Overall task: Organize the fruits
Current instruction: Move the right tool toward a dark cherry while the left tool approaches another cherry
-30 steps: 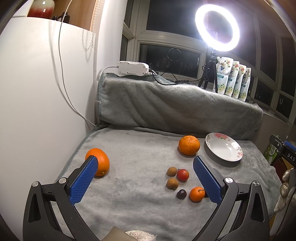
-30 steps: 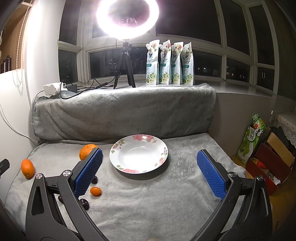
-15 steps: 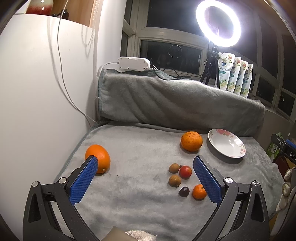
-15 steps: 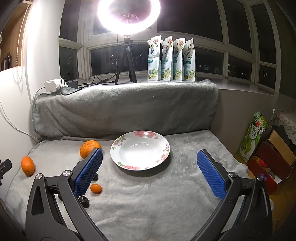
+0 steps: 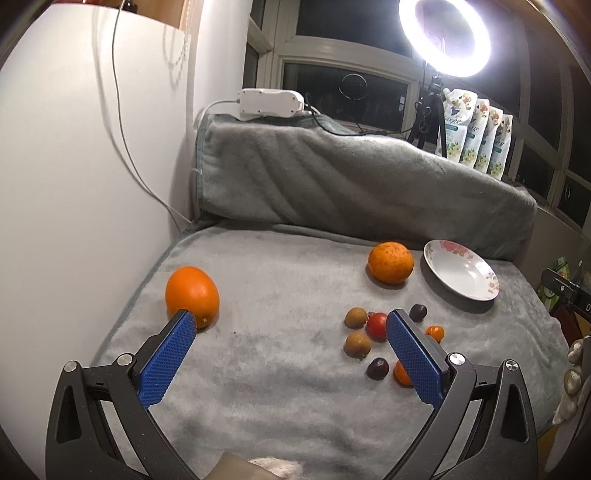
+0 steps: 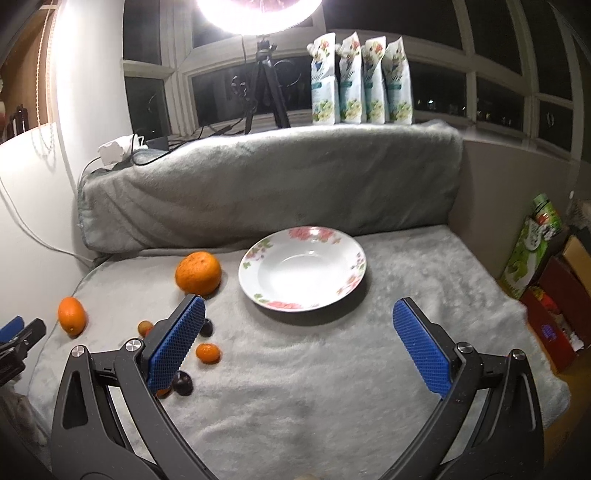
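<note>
My left gripper (image 5: pixel 288 336) hung over the grey blanket (image 5: pixel 280 387) with its blue pads wide apart and nothing between them. Its left pad (image 5: pixel 166 360) overlapped the lower edge of the big orange (image 5: pixel 192 295) in the left wrist view, but I could not tell whether they touched. That orange lay near the blanket's left edge, close to the white wall (image 5: pixel 74 166). The right pad (image 5: pixel 413 358) sat in front of the small fruits near the blanket's middle: two brown ones (image 5: pixel 356 317), a red tomato (image 5: pixel 376 325), two dark plums (image 5: pixel 377 368) and two small oranges (image 5: pixel 435 332), one of them half hidden behind the pad.

My right gripper (image 6: pixel 295 339) was just as wide open and held nothing. It pointed at the plate (image 6: pixel 347 284), which stood empty toward the blanket's back edge, in front of the rolled grey cushion (image 6: pixel 273 192). A mottled mandarin (image 6: pixel 198 273) lay just left of the plate, apart from it. The right gripper's left pad (image 6: pixel 173 350) covered part of the small-fruit cluster; a small orange (image 6: pixel 208 352) and a plum (image 6: pixel 182 383) showed beside it. At the left margin of that view I could see the tip of my other gripper, near the big orange.

A ring light (image 5: pixel 445 35) on a tripod and four pouches (image 6: pixel 360 79) stood on the sill behind.
</note>
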